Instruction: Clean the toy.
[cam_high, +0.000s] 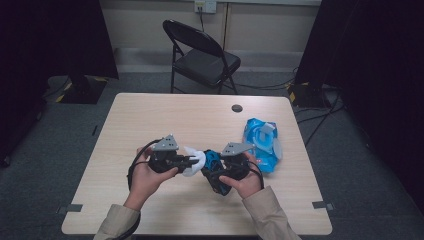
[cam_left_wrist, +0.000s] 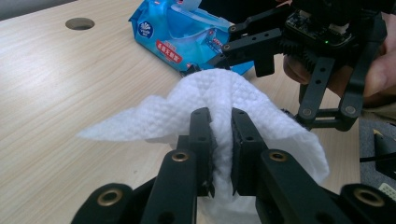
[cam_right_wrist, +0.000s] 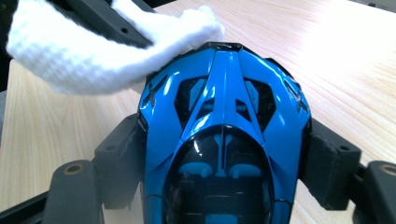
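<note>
**Wet wipe meets the nose of the toy car; the wiping looks to be in its early part**

On the left, the left gripper (cam_high: 192, 161) has its jaws clamped together on a white wet wipe (cam_left_wrist: 219, 100). The wipe is folded between the two black jaws and spreads out in front of them like a small cloud. In the right gripper view, its edge lies on the front tip of the blue toy car (cam_right_wrist: 224, 140), so the two seem to be touching there, or almost.

The right gripper (cam_high: 216, 172) holds this car by its two sides, with the jaws standing wide because the body is wide. The car is lifted a little over the light wooden table (cam_high: 150, 120), near the person's edge of it, between the two hands.

As a judgement: the wipe is already taken and the car is already held, so the preparation is done. Only the nose is under the wipe now; the roof, the dark window and the sides look still to be cleaned. The blue surface is shiny, and no dirt can be told from these pictures.

Further right lies the blue pack of wet wipes (cam_high: 262, 142), its lid standing open, just beside the right hand. A round cable hole (cam_high: 237, 108) is behind, and a black folding chair (cam_high: 200, 55) stands beyond the table. Nothing stands between the grippers; only the right gripper's own jaws cover parts of the car's sides.
</note>
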